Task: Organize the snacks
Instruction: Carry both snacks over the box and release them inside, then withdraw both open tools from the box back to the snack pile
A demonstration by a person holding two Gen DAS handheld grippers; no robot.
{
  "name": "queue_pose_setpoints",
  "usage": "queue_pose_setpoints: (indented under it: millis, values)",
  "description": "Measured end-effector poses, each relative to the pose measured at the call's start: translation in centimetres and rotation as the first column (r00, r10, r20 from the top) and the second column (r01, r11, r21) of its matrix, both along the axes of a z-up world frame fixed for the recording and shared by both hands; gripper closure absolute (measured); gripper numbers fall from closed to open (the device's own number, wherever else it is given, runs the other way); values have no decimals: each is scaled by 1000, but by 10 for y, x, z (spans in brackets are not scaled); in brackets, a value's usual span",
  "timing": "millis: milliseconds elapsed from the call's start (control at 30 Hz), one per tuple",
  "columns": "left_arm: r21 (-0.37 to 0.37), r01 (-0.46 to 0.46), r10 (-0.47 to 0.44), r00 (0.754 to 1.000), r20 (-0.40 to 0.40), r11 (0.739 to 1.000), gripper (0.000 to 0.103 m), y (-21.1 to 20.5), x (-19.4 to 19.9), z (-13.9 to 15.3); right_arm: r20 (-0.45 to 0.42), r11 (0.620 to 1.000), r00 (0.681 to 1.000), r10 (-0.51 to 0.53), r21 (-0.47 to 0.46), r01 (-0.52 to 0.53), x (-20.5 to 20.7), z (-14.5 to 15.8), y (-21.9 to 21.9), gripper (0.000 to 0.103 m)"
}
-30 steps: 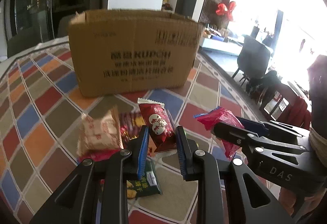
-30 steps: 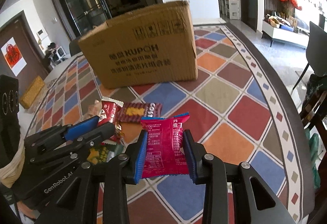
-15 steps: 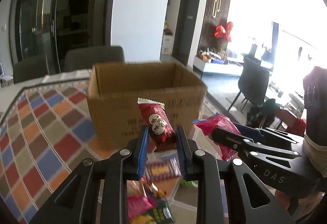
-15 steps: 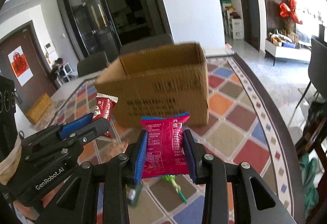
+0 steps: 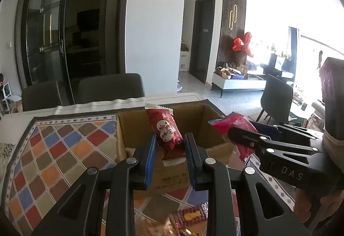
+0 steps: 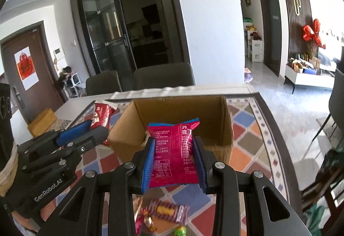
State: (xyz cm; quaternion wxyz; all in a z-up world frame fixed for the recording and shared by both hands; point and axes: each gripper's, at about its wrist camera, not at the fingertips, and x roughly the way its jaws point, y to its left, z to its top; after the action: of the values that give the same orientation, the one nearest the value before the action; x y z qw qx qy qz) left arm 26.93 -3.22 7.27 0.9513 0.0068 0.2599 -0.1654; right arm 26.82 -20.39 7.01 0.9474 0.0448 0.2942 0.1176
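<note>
My left gripper (image 5: 168,145) is shut on a dark red snack packet (image 5: 166,131) and holds it up over the near wall of the open cardboard box (image 5: 129,126). My right gripper (image 6: 174,150) is shut on a magenta snack packet (image 6: 173,154), raised in front of the same box (image 6: 225,119). The right gripper with its packet (image 5: 234,126) shows at the right of the left wrist view. The left gripper and its red packet (image 6: 102,115) show at the left of the right wrist view.
The box stands on a tablecloth of coloured diamonds (image 5: 49,150). Several loose snacks lie on the cloth below the grippers (image 6: 167,211) (image 5: 191,215). Dark chairs (image 5: 109,87) stand behind the table's far edge. The table's right edge (image 6: 277,128) drops to the floor.
Both grippers have risen with their packets, from near the cloth to the height of the box's open top, and moved closer to the box. The snack pile has dropped below the view.
</note>
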Motion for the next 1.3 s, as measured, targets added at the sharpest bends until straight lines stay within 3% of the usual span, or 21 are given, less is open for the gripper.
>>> queue_pose_setpoints:
  millis: [333,533,600,633,667,900,1300]
  values:
    - [-5,13,-14,996,-89,1000,76,11,55,-4,-38,998,999,24,-56,-26,51,1,16,68]
    - [48,19,-11,989,-147,999,76,4,80,-15,-82,998,996,17,-58,-22,74,-11,17,67]
    - [80,-10,22,988,-152,997,64,3,83,-17,-92,997,996,-1,-78,-6,79,-14,17,60]
    - [84,-20,32,989,-144,996,52,4,82,-17,-95,996,995,-21,-88,13,79,-16,15,50]
    - [87,-28,40,990,-137,996,50,6,79,-17,-93,996,995,-35,-88,27,78,-17,14,48]
    - [98,-45,53,995,-82,994,49,13,42,-12,-56,995,997,-46,-92,41,53,-14,14,48]
    - [76,-50,55,996,-68,996,46,24,-12,-10,10,997,1000,-7,-70,8,-3,-6,25,48]
